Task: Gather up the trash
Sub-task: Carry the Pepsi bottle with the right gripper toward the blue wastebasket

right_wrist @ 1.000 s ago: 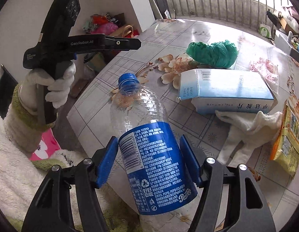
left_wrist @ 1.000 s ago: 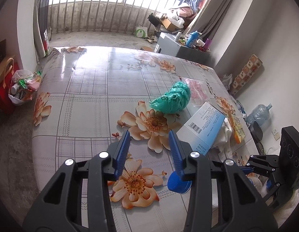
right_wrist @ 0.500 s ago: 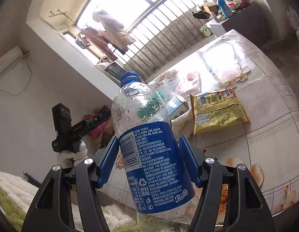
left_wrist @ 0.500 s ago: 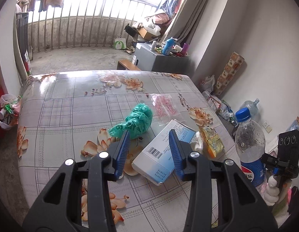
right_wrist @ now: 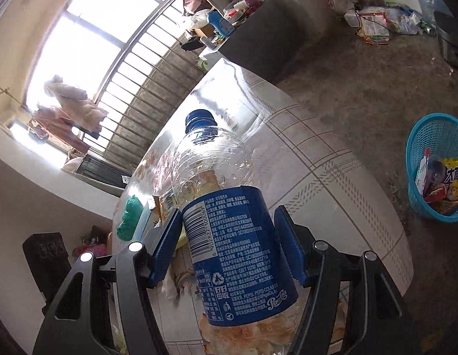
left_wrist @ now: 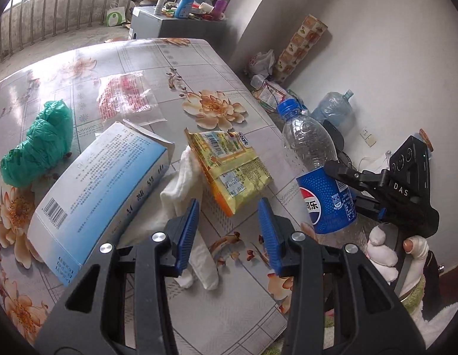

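Note:
My right gripper point(right_wrist: 229, 248) is shut on an empty clear Pepsi bottle point(right_wrist: 229, 230) with a blue label and cap, held up beside the table's corner; the same bottle point(left_wrist: 317, 171) shows in the left wrist view at the right. My left gripper point(left_wrist: 229, 230) hangs open over the table point(left_wrist: 238, 304), with nothing between its blue pads. Just beyond its fingertips lie a yellow snack wrapper point(left_wrist: 232, 165) and a white crumpled cloth point(left_wrist: 184, 183). Further left are a blue-and-white box point(left_wrist: 104, 183), a green plastic bag point(left_wrist: 39, 145) and a clear printed bag point(left_wrist: 125, 97).
A blue mesh trash basket point(right_wrist: 436, 136) holding several wrappers stands on the floor to the right of the table point(right_wrist: 332, 177). More litter lies on the floor by the wall point(right_wrist: 374, 23), with a water jug point(left_wrist: 332, 106) and a grey cabinet point(left_wrist: 175, 23) beyond.
Both grippers swung right. The left one now hangs over the wrapper and cloth instead of the flower print. The right one rolled with the bottle, bringing the floor and basket into view.

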